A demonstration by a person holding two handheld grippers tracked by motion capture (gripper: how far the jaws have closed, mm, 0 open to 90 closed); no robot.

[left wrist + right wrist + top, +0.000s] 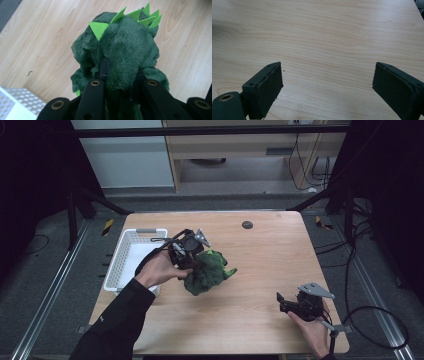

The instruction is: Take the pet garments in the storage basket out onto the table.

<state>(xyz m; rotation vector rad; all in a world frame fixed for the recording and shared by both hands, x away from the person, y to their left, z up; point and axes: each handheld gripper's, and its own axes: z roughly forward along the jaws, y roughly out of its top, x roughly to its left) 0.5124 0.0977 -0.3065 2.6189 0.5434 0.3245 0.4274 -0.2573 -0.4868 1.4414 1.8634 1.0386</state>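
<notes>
A dark green plush dinosaur with light green felt spikes is near the middle of the wooden table. My left gripper is shut on the plush toy, its jaws sunk into the fur; whether the toy rests on the table or hangs just above it I cannot tell. My right gripper is low at the table's front right, well apart from the toy. Its jaws stand wide open over bare wood, nothing between them.
A white perforated basket stands at the table's left edge, just left of my left hand; its corner shows in the left gripper view. A small dark round mark sits near the far edge. Cables trail off the right side.
</notes>
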